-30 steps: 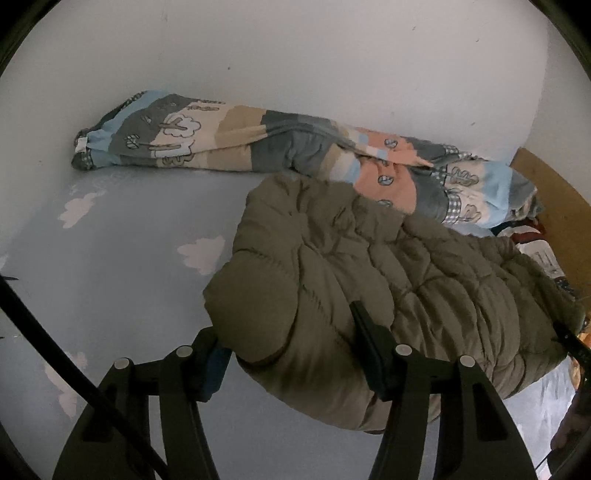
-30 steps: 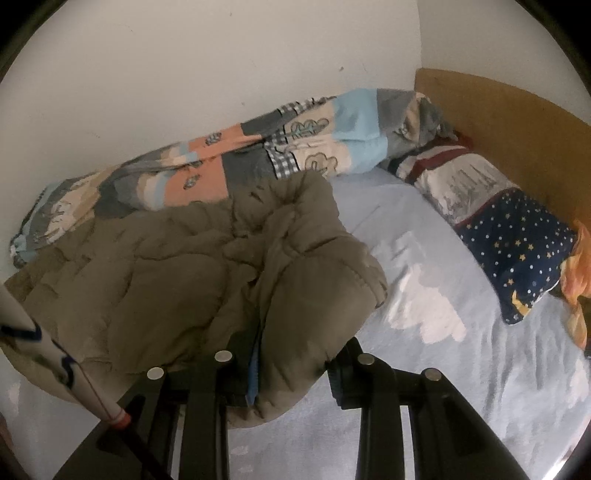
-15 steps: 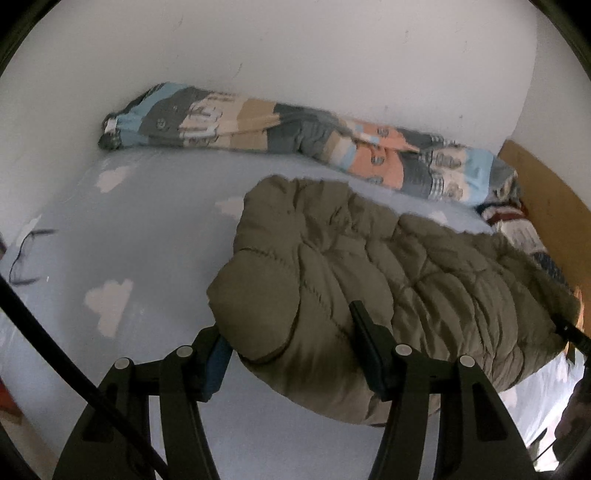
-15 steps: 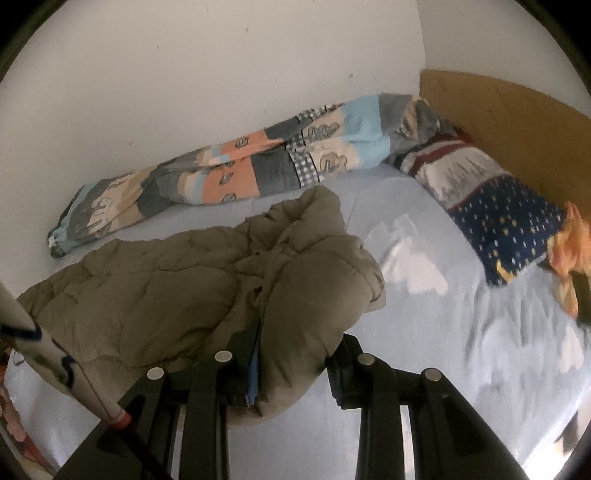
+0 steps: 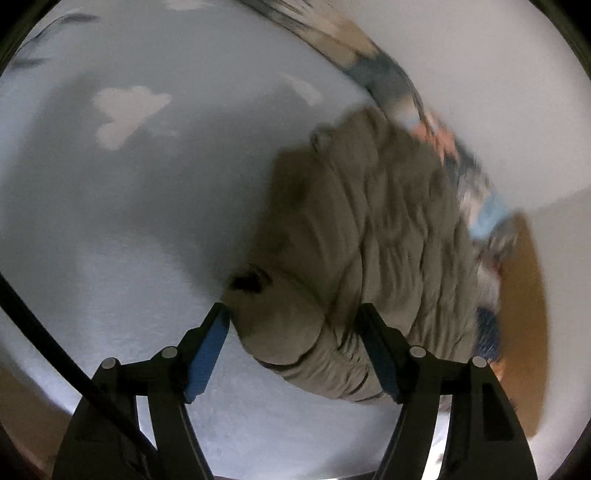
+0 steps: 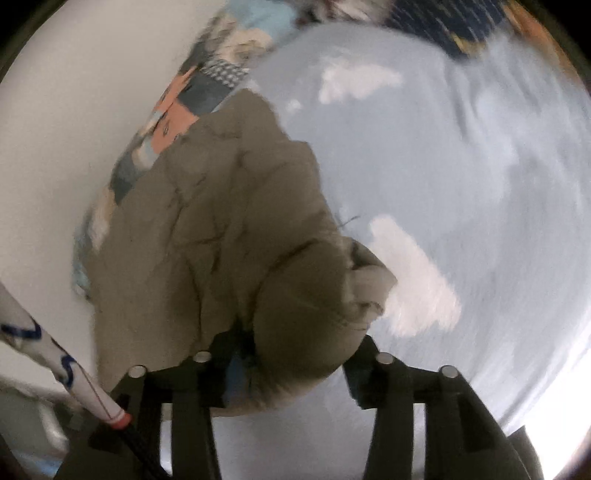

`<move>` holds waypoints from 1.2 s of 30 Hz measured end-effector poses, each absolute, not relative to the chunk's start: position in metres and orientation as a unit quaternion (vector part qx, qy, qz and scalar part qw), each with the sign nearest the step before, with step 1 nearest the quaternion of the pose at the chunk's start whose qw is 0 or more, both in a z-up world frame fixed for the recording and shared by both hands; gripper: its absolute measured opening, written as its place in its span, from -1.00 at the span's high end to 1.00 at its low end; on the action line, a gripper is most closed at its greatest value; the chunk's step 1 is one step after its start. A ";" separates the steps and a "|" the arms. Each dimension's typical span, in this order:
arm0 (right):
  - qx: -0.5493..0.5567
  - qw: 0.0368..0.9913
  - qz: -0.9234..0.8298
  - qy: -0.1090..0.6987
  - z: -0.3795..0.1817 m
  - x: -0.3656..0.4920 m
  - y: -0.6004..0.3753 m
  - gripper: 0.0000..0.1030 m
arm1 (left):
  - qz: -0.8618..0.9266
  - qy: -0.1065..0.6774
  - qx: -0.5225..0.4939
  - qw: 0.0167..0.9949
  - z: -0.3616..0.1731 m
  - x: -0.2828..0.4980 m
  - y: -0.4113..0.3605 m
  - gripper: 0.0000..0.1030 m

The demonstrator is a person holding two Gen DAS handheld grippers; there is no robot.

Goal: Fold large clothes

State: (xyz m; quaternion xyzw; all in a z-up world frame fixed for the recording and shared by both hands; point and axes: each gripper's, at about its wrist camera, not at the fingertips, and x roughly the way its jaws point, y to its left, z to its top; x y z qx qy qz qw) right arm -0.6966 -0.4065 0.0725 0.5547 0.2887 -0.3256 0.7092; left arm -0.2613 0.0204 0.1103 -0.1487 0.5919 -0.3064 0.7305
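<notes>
An olive-green puffer jacket [image 5: 369,229] lies bunched on the pale blue cloud-print sheet [image 5: 129,221]. Its near rounded edge sits between the fingers of my left gripper [image 5: 295,321], whose jaws are opening; the blue left pad [image 5: 207,354] stands slightly off the fabric. In the right wrist view the same jacket [image 6: 207,229] bulges between the fingers of my right gripper [image 6: 295,350], whose jaws are also opening and no longer pinch it. Both views are motion-blurred.
A rolled patchwork quilt [image 5: 388,77] [image 6: 192,96] runs along the white wall behind the jacket. A wooden headboard [image 5: 524,314] and a dark star-print pillow [image 6: 443,22] mark the bed's head end. Bare sheet [image 6: 461,184] spreads beside the jacket.
Both grippers came down toward the bed and rolled, so the views tilt. Both pairs of jaws widened, the right most, releasing the pinched jacket edge onto the sheet.
</notes>
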 end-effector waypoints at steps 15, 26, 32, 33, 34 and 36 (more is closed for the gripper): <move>0.374 0.795 -0.426 0.215 0.156 -0.709 -0.371 0.06 | -0.378 0.377 0.084 0.841 0.171 -0.357 -0.095 -0.38; 0.408 0.736 -0.411 0.351 0.093 -0.637 -0.406 0.09 | -0.323 0.465 0.178 0.805 0.110 -0.343 -0.152 -0.57; 0.364 0.752 -0.442 0.327 0.111 -0.638 -0.396 0.10 | -0.365 0.368 0.154 0.841 0.152 -0.372 -0.152 -0.56; 0.339 0.766 -0.448 0.314 0.122 -0.635 -0.388 0.10 | -0.377 0.345 0.153 0.846 0.159 -0.380 -0.154 -0.56; 0.315 0.780 -0.450 0.301 0.132 -0.632 -0.381 0.09 | -0.398 0.327 0.152 0.844 0.164 -0.390 -0.158 -0.56; 0.268 0.815 -0.434 0.276 0.153 -0.621 -0.363 0.09 | -0.424 0.319 0.158 0.833 0.165 -0.402 -0.170 -0.56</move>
